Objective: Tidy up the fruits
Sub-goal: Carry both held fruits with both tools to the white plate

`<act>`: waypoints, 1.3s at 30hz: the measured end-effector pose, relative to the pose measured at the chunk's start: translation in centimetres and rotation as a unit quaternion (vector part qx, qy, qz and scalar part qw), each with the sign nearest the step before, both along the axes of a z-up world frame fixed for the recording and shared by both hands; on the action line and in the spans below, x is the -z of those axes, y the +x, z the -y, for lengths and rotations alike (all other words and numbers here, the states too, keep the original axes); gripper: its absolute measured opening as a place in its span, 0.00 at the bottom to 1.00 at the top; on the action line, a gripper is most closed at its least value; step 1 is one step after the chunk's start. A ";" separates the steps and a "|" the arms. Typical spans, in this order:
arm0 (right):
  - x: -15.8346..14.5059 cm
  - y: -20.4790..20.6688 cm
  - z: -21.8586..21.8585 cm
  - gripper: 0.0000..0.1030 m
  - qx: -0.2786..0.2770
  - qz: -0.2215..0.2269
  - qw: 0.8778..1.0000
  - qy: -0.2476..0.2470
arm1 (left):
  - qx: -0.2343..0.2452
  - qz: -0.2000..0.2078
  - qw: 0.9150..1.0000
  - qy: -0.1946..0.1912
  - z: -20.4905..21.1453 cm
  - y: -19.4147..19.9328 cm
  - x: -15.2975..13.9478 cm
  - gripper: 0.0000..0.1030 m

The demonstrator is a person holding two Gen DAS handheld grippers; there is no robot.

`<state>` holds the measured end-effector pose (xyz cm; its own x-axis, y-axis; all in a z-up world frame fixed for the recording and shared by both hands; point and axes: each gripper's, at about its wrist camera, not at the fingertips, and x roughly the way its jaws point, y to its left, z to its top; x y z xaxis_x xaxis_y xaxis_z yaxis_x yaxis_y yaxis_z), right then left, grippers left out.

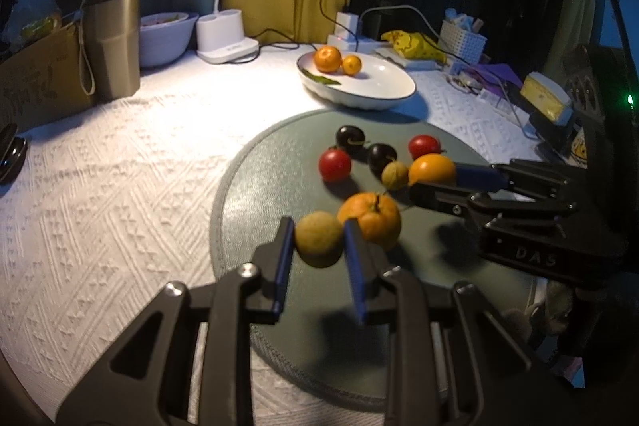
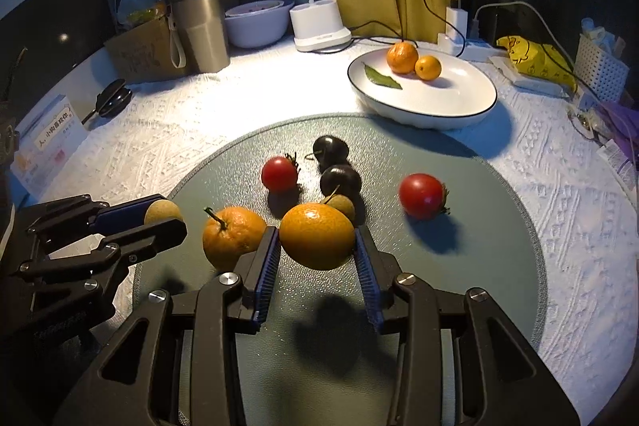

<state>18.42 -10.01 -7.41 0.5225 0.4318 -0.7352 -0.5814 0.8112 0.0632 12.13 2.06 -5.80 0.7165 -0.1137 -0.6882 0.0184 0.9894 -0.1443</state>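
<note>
Fruit lies on a round grey-green mat. My left gripper is shut on a tan longan, also seen in the right wrist view. My right gripper is shut on a smooth orange, which shows in the left wrist view. A stemmed tangerine sits between them. Two red tomatoes, two dark plums and a second longan lie beyond. A white plate holds two oranges and a leaf.
Behind the mat stand a steel tumbler, a cardboard box, a white bowl, a lamp base, chargers with cables, a yellow bag and a white basket. A white textured cloth covers the table.
</note>
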 end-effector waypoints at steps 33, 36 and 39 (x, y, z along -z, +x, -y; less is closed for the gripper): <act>-4.5 5.4 1.7 0.39 0.014 0.041 0.999 0.020 | 0.024 0.041 0.999 0.007 0.2 7.4 -4.0 0.25; -4.6 6.4 1.9 0.39 0.017 0.042 0.999 0.021 | 0.026 0.042 0.999 0.006 0.2 8.5 -4.0 0.25; -4.7 7.5 2.1 0.39 0.021 0.043 0.999 0.020 | 0.029 0.041 0.999 0.005 0.2 9.6 -3.9 0.25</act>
